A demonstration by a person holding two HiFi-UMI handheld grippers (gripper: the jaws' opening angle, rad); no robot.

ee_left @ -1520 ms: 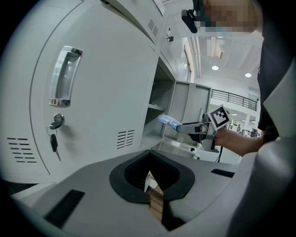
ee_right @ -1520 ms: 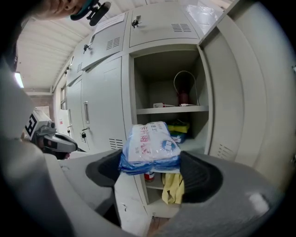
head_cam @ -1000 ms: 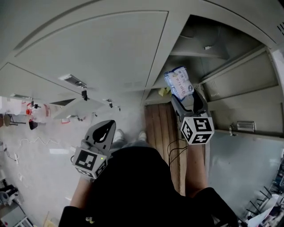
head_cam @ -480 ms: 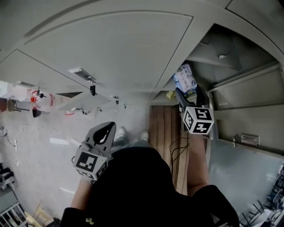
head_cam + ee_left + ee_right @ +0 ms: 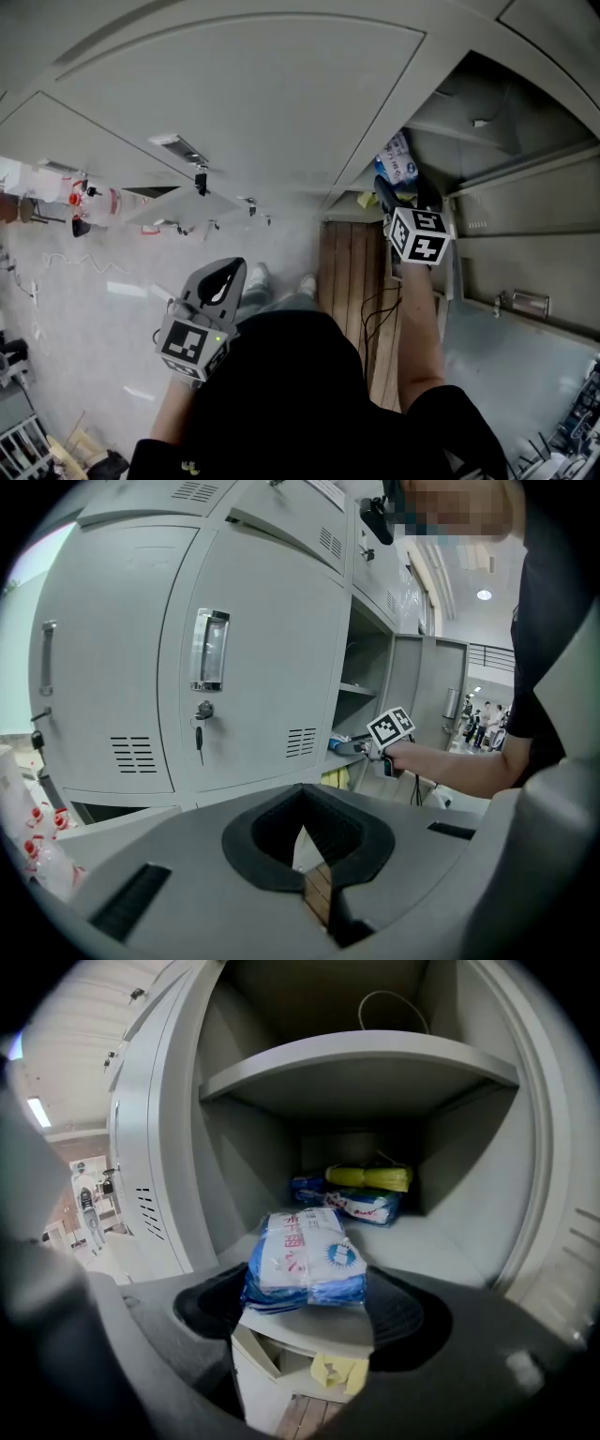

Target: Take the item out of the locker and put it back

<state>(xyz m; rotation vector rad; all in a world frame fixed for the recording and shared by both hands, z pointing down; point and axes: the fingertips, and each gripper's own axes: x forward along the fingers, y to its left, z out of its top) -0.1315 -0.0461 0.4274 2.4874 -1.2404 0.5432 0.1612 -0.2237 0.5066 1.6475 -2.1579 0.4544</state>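
Observation:
A blue and white packet sits between the jaws of my right gripper, which is shut on it. The packet hangs just over the front lip of the open locker's lower compartment. In the head view the right gripper reaches into the locker opening with the packet at its tip. My left gripper hangs low at the left, away from the locker, shut with nothing in it. From the left gripper view, its jaws meet in front of closed locker doors.
Two more packets, a yellow one and a blue and white one, lie at the back of the compartment under a shelf. A yellow scrap hangs below the lip. The locker's open door stands right. Wooden boards lie in front.
The right gripper has carried the packet forward and lower, up to the locker's lower compartment. The left gripper has stayed where it was.

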